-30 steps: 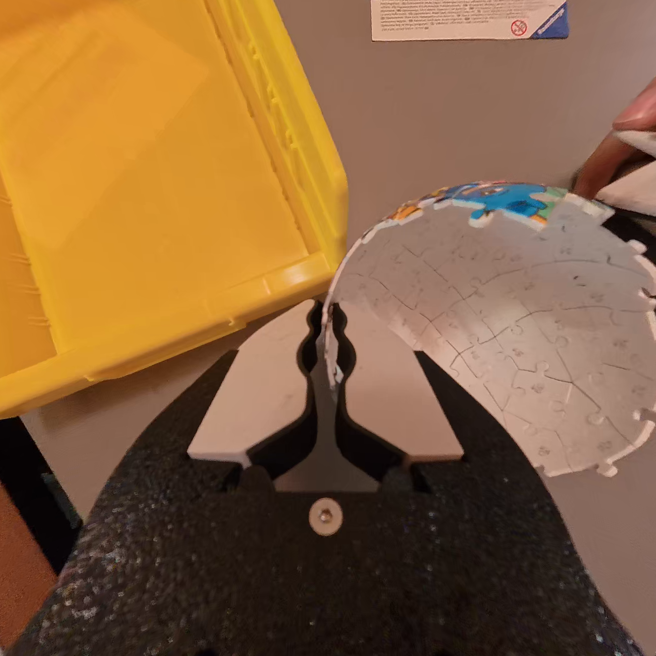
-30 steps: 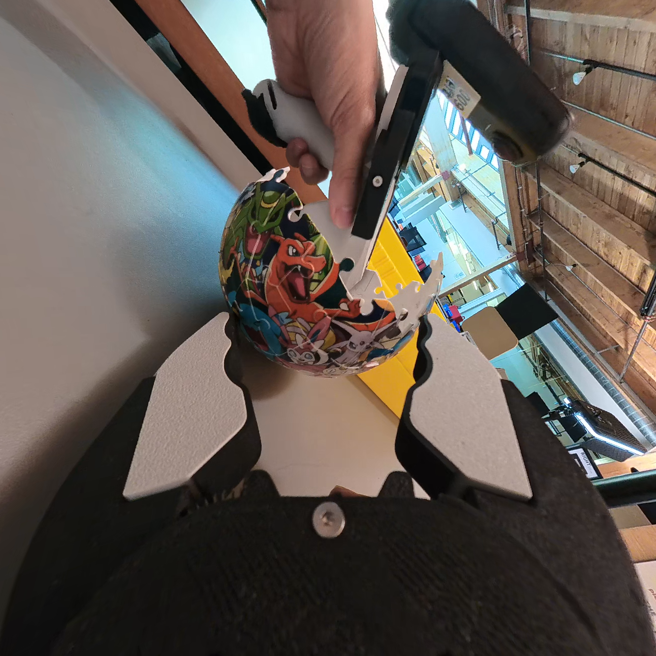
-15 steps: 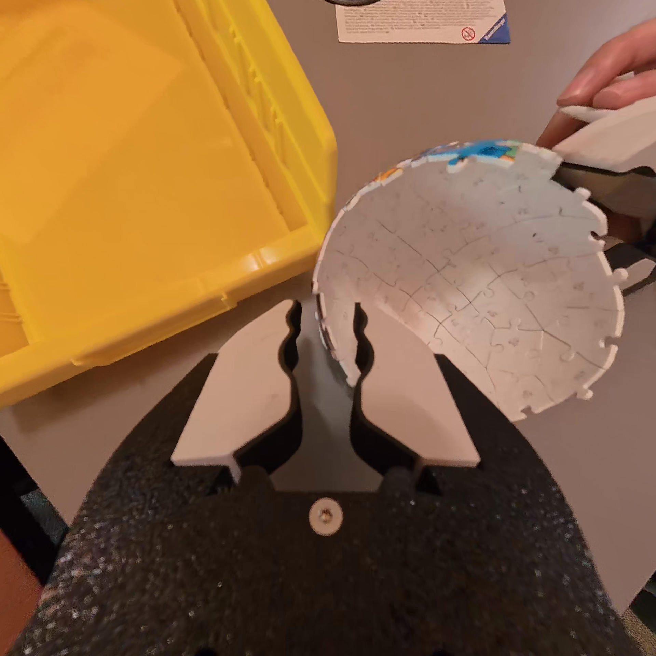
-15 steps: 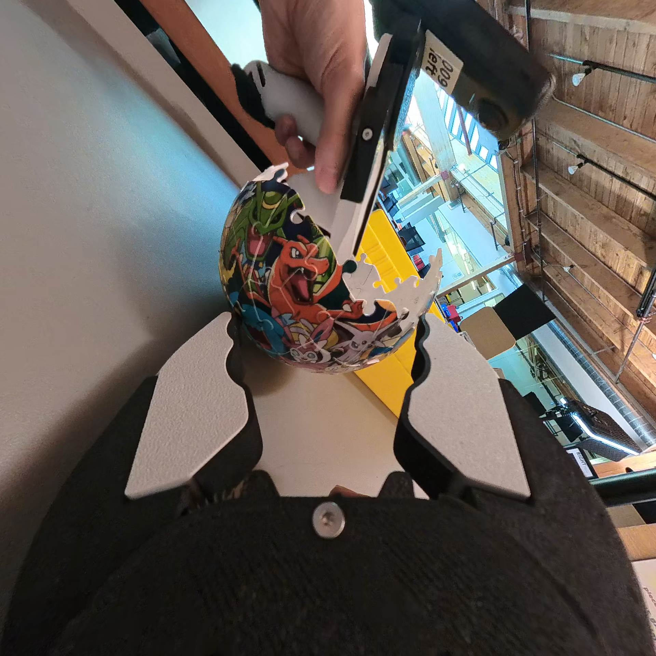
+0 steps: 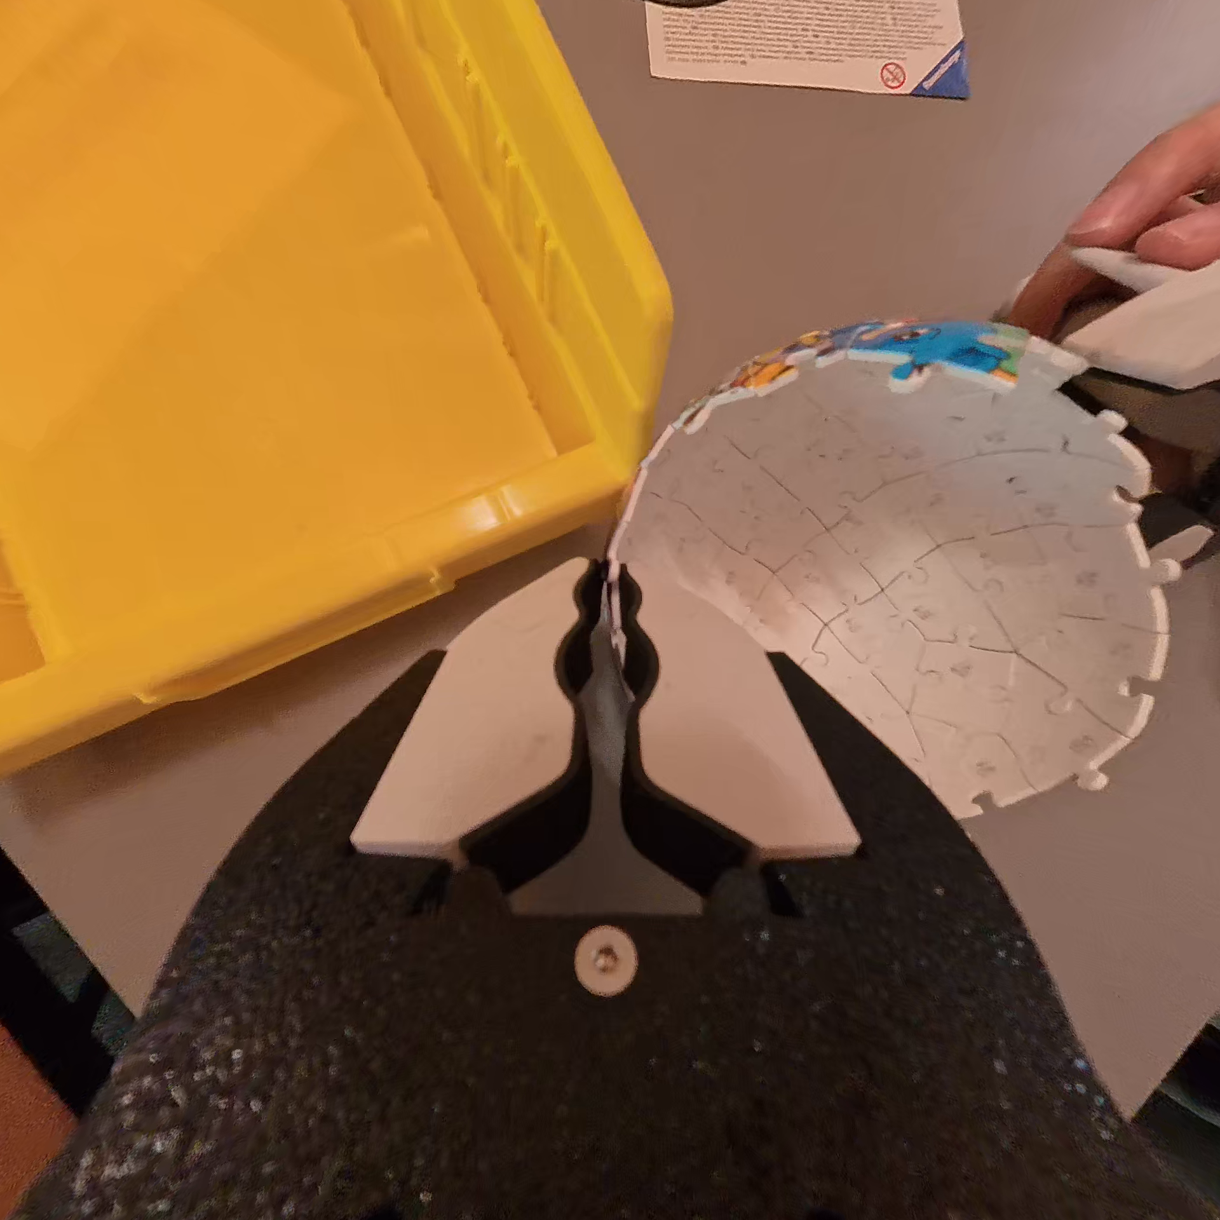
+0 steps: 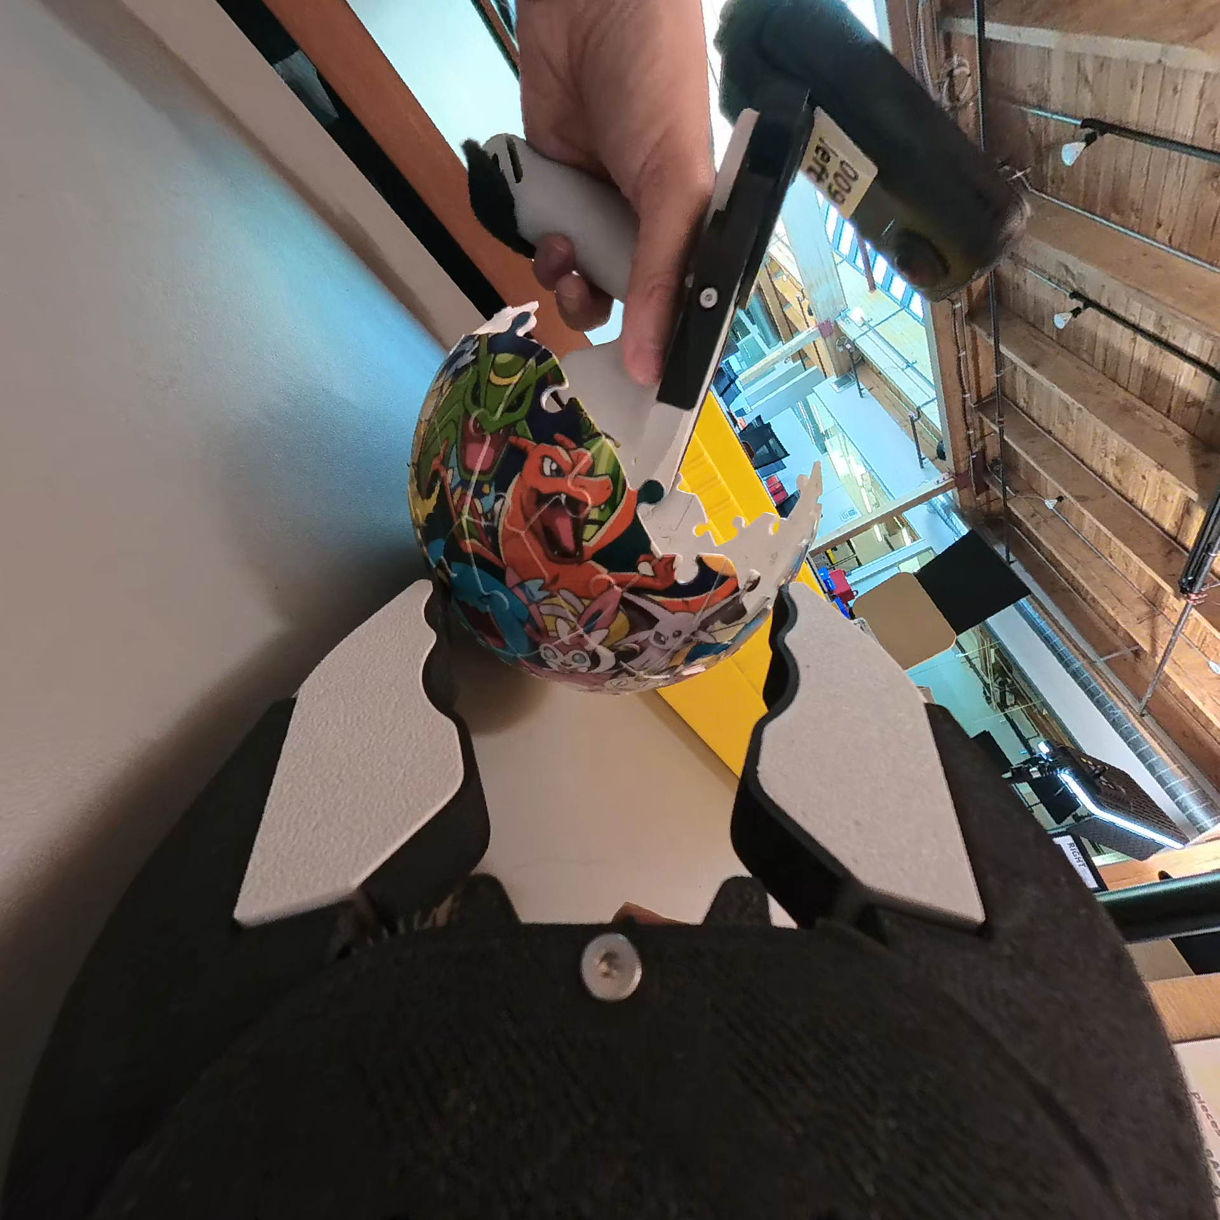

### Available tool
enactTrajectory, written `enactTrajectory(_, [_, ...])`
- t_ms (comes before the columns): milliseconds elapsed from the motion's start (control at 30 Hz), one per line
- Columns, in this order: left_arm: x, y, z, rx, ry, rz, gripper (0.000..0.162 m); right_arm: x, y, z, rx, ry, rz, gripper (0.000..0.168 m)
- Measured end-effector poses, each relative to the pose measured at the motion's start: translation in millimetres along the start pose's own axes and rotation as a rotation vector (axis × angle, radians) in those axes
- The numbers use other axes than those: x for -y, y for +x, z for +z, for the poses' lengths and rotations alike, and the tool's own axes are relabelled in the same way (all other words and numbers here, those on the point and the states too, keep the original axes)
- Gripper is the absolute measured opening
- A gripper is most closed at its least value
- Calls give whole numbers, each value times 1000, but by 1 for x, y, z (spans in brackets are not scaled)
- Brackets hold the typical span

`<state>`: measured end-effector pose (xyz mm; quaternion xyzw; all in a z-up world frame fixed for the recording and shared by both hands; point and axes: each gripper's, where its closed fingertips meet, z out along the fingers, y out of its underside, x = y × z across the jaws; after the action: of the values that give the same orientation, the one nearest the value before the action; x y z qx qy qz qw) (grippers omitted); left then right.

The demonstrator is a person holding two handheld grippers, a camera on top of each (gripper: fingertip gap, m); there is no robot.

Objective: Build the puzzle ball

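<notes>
1. Left wrist view: the left tool (image 5: 610, 581) is pressed together on the rim of the puzzle ball (image 5: 924, 561), a half-built shell whose white inner face is turned to the camera. Half a second ago these fingers stood apart around that same rim, and a second ago they were nipped on it as now. So the hold was let go and retaken, and the shell sits a little differently in the frame; I judge this a re-grip to turn the open edge for further building.
2. Same view: the shell hangs beside the near corner of the yellow bin (image 5: 264, 330), above the grey counter (image 5: 858, 218). A printed paper sheet (image 5: 805, 39) lies farther back. At the right edge the right tool (image 5: 1149, 350) reaches the far rim, but blur hides whether it touches.
3. Right wrist view: the right tool (image 6: 607, 634) stands spread, its fingers flanking the shell's printed lower side without pinching it, much as in both earlier frames. The ball's picture side faces this camera.
4. Same view: a hand (image 6: 614, 132) works the left tool from above, its tip on the jagged rim. The hand sits slightly lower than a moment ago.
</notes>
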<state>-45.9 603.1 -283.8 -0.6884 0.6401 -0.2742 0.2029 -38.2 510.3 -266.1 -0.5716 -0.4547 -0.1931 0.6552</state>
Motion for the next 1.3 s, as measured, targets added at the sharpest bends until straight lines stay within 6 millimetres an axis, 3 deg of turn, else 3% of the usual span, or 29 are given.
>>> enactTrajectory(300, [0, -1, 0, -53, 27, -21, 3, -1, -1, 1, 1, -3, -4, 91])
enactTrajectory(400, [-1, -1, -1, -53, 23, -34, 23, -1, 0, 0, 1, -4, -4, 91])
enactTrajectory(533, [-1, 0, -10, -48, 19, -18, 27, -1, 0, 0, -1, -3, -5, 91])
enactTrajectory(700, [-13, 7, -13, -62, -54, 9, 23, -1, 0, 0, -5, -2, -7, 92])
enactTrajectory(967, [-16, -2, -7, 2, -102, 22, 3, 0, 1, -1, -10, 1, -7, 92])
enactTrajectory(1233, [-14, -4, -8, -6, -88, 6, 2, -1, 2, -1, -15, -1, -4, 89])
enactTrajectory(1300, [-15, -3, -8, -10, -99, 12, 14, -2, 2, -1, -12, -2, -6, 90])
